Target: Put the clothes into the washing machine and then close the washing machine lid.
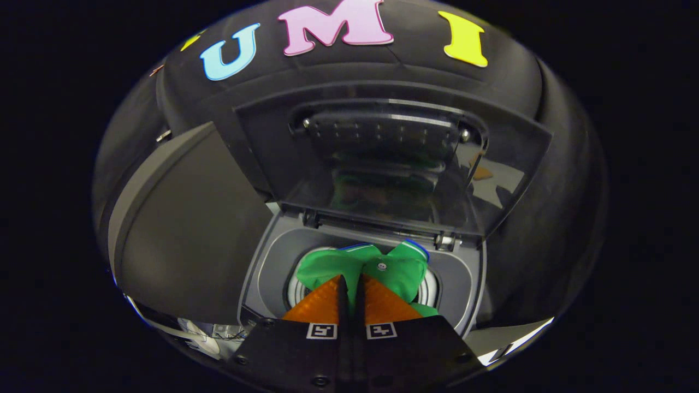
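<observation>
A small top-loading washing machine (270, 262) stands just below and ahead of my fingers, its round drum (432, 290) showing through the grey top opening. The clear lid (393, 158) stands raised at the back of the opening, on its hinges. A bright green garment (385, 270) with a blue trim and a small button bunches over the drum mouth, right at my fingertips. My gripper (351, 277) is shut, with a fold of the green cloth pinched between the tips. How far the garment reaches into the drum is hidden by my fingers.
A large dark grey curved panel (191, 229) rises close on the left of the machine. The black cloth wall (546, 207) closes in behind and on the right. A pale surface edge (508, 341) shows to the right of my fingers.
</observation>
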`<state>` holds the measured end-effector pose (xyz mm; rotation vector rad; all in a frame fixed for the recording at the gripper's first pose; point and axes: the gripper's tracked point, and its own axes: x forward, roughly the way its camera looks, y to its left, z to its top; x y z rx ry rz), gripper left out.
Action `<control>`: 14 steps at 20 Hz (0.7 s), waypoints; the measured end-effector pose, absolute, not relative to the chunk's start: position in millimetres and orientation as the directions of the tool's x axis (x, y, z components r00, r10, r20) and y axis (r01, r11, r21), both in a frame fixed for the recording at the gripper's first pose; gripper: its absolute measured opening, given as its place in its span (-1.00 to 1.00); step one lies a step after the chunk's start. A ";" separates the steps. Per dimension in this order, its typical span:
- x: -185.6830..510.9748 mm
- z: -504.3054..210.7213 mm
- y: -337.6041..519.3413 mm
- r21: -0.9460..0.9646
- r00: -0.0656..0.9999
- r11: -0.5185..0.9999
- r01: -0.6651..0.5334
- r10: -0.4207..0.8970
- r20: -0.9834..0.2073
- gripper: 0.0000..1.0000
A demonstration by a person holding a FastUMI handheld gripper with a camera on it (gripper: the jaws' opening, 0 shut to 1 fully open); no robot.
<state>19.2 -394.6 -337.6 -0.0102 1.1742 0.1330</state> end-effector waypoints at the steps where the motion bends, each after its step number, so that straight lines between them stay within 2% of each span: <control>1: 17.9 -346.6 -395.0 0.056 0.371 0.993 -0.103 0.091 -0.924 -0.90; 8: 12.1 -408.5 -409.3 -0.028 0.318 0.993 -0.111 0.009 -0.948 -0.89; 14: -1.9 -428.2 -413.0 -0.072 0.285 0.988 -0.134 -0.031 -0.958 -0.88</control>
